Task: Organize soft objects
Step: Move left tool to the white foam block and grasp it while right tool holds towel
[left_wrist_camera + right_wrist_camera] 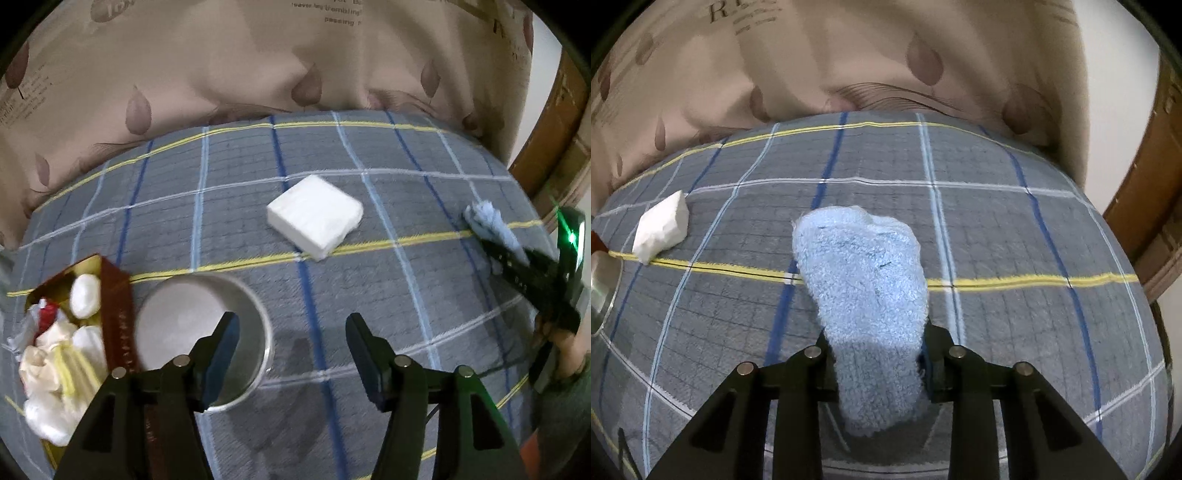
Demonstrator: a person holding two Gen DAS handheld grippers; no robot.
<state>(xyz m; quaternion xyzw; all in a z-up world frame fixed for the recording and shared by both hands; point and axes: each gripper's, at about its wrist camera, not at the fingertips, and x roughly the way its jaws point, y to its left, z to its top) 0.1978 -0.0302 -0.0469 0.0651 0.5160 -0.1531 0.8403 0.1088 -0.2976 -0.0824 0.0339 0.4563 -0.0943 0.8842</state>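
Observation:
My right gripper (877, 354) is shut on a fluffy light blue sock (864, 280), which sticks out forward over the plaid cloth; the sock also shows in the left wrist view (487, 225) at the far right, in the right gripper (495, 243). A white folded tissue stack (316, 216) lies on the cloth in the middle; it also shows in the right wrist view (661, 227) at the left. My left gripper (291, 339) is open and empty, low over the cloth, its left finger over a round metal bowl (258, 317).
A brown-and-gold box (118, 295) at the left holds several soft white items, a red piece and yellow strands. The blue-grey plaid cloth (369, 295) covers the surface. A beige leaf-print fabric (221, 66) rises behind. A wooden frame (1145, 206) stands at right.

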